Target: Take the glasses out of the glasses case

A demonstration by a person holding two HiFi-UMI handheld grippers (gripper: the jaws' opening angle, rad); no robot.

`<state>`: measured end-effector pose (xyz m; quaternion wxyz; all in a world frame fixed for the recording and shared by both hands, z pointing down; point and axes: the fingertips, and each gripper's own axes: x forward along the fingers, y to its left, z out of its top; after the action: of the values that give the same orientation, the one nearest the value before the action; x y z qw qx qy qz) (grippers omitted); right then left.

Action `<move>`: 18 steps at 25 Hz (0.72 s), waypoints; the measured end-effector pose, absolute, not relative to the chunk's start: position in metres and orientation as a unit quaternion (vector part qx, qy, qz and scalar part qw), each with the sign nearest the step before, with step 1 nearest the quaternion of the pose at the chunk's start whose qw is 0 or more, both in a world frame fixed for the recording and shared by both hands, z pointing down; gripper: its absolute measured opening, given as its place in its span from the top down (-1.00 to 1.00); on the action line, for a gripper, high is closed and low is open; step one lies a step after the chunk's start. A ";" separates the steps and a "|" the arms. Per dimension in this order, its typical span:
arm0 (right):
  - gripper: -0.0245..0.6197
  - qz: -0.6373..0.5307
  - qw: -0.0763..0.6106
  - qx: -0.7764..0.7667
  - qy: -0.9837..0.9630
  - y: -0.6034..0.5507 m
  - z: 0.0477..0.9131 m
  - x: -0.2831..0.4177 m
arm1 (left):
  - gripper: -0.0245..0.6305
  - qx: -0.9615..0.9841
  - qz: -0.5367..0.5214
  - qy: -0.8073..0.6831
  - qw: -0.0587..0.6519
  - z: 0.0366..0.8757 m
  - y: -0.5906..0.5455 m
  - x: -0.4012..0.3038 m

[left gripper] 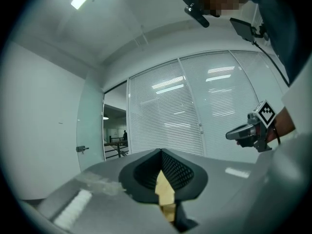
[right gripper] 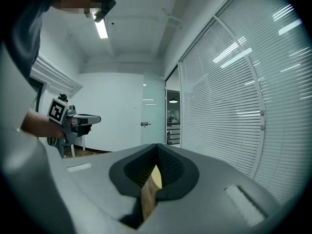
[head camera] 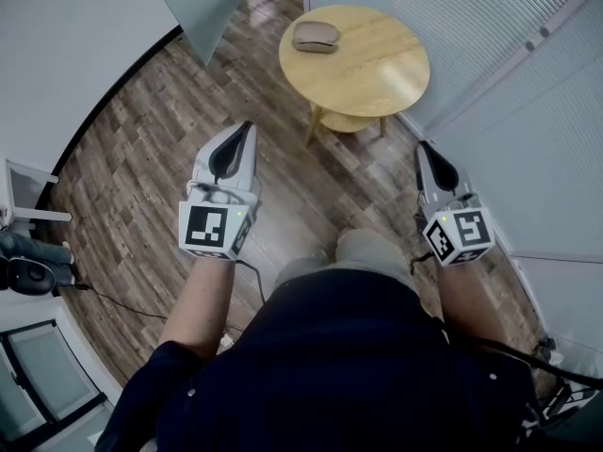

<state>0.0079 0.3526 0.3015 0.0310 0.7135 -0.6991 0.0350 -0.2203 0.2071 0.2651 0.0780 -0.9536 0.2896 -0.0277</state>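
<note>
Left gripper [head camera: 247, 128] and right gripper [head camera: 423, 146] are held level, jaws together on each, nothing clamped. Glasses case [head camera: 316, 36] lies closed on the round wooden table [head camera: 377, 73], ahead of both grippers and well apart from them.

We hold the left gripper [head camera: 243, 132] and right gripper [head camera: 426, 149] over the floor [head camera: 151, 149], jaws together, pointing toward 12 o'clock at the round tabletop [head camera: 377, 64]. The case [head camera: 316, 36] lies near its 10 o'clock edge.

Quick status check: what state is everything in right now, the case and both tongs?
glasses case: closed, lying on the round table, untouched.
left tongs: shut, empty, short of the table.
right tongs: shut, empty, short of the table.
</note>
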 end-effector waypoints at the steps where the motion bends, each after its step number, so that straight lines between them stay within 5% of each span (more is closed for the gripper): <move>1: 0.90 0.034 0.031 0.713 -0.699 0.348 0.302 0.009 | 0.91 -0.954 -0.026 0.288 0.080 0.264 0.204 -0.218; 18: 0.90 0.039 0.016 0.678 -0.734 0.222 0.291 0.049 | 0.91 -0.942 -0.037 0.322 0.093 0.245 0.106 -0.179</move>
<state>0.0487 0.2225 0.2906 0.0163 0.6778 -0.7341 0.0387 -0.1787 0.1064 0.2451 0.0931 -0.9416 0.3216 -0.0372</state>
